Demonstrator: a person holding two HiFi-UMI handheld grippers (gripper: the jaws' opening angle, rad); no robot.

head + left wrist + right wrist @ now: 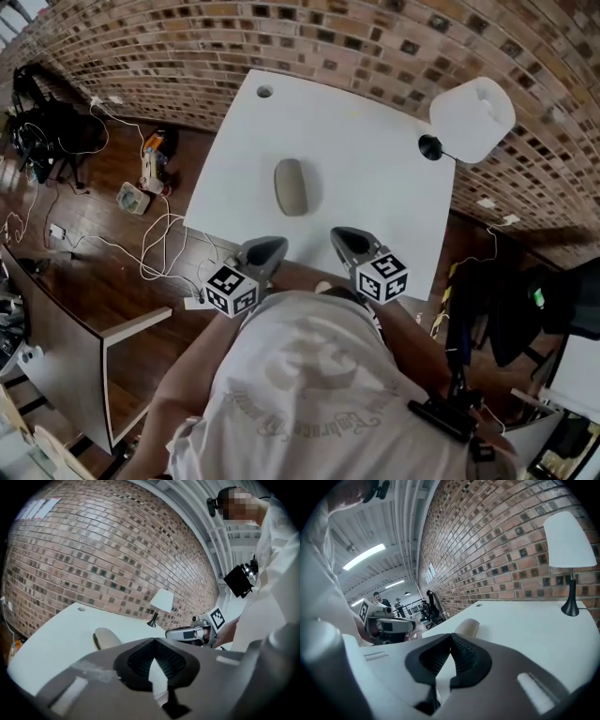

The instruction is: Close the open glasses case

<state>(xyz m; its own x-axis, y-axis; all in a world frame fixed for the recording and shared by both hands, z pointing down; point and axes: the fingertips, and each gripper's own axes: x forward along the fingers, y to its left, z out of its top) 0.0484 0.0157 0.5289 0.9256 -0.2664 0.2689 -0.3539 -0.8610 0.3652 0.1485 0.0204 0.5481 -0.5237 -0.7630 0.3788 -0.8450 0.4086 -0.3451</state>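
A beige oval glasses case [291, 187] lies flat near the middle of the white table [375, 178]; from above its lid looks down. Both grippers hover over the table's near edge, short of the case and not touching it. My left gripper [270, 247] is shut with nothing between its jaws, and my right gripper [344, 236] is shut and empty too. In the left gripper view the case [105, 639] lies ahead and left of the left gripper [154, 640], with the right gripper [190, 632] off to the right. In the right gripper view the case [468, 627] lies just beyond the right gripper [451, 634].
A white-shaded lamp [472, 117] on a black stand is at the table's far right corner. A cable hole [264, 92] is at the far left corner. Cables [155, 244] and small items lie on the wooden floor at left. A brick wall [328, 37] backs the table.
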